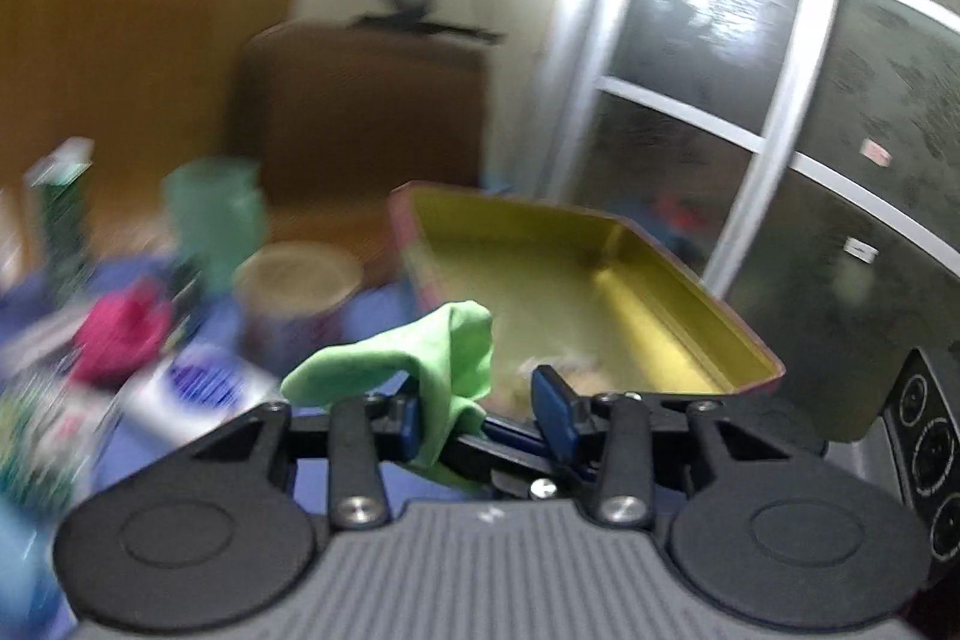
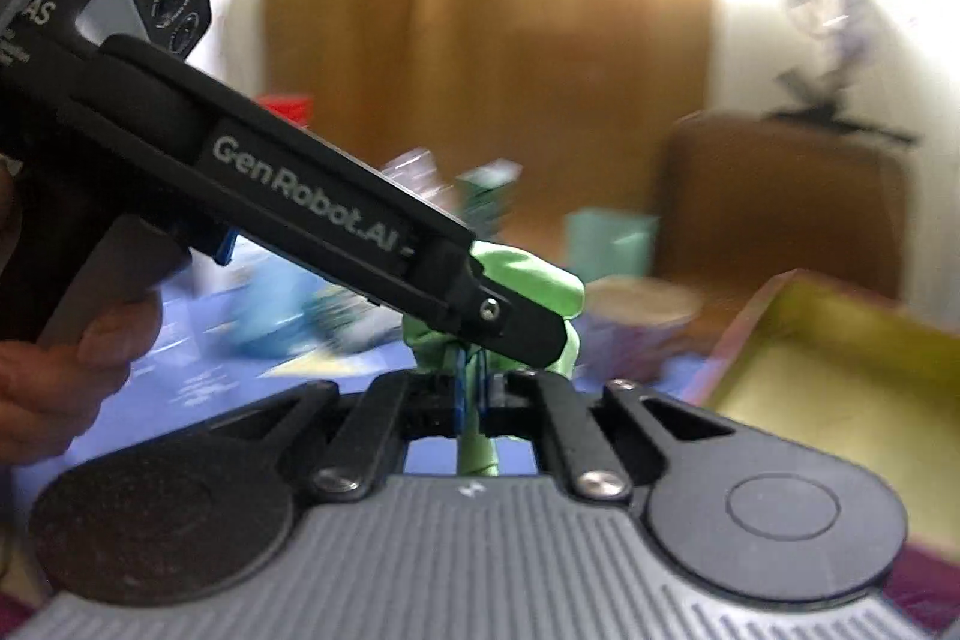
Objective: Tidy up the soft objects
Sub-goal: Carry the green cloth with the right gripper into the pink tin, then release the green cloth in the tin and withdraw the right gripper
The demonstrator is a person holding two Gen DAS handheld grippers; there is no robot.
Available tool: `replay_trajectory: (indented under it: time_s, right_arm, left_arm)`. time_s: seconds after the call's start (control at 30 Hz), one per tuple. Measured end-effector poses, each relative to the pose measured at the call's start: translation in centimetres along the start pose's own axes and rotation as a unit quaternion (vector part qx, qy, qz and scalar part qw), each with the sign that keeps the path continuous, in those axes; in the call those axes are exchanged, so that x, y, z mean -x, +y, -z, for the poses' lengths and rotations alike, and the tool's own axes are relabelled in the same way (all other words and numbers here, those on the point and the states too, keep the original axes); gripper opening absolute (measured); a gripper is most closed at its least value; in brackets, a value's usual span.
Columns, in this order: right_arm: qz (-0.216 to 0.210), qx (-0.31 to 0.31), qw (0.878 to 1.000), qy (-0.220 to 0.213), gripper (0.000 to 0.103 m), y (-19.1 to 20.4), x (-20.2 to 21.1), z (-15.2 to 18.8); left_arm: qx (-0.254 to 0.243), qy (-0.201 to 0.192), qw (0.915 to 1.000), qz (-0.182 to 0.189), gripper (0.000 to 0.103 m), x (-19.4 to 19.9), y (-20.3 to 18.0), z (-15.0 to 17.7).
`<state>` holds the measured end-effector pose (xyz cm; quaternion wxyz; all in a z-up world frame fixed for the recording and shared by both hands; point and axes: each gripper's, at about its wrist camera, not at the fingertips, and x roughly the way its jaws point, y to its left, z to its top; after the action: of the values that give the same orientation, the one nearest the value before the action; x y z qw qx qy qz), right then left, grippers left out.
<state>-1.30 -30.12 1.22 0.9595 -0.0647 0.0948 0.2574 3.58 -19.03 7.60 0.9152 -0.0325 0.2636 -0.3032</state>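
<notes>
The left gripper stands wide, a green cloth draped over its left finger. The right gripper is pinched on the same cloth. The left gripper's body, crossing ahead of it, reads "GenRobot.AI". A yellow tray sits ahead-right of both.
</notes>
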Motion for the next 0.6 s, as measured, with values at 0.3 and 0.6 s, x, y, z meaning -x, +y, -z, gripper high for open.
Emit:
replay_trajectory:
  time_s: [0.3, 0.6]
  right_arm:
    - [0.145, -0.049, 0.988, 0.025, 0.007, -8.6, 0.3, -0.6]
    - [0.207, -0.105, 0.97, 0.069, 0.02, -12.6, -1.5, 0.9]
  left_arm:
    - [-0.061, 0.007, 0.998, 0.013, 0.039, -9.0, -5.7, -3.7]
    - [-0.043, -0.004, 0.9988, -0.022, 0.08, -10.7, -5.0, -2.8]
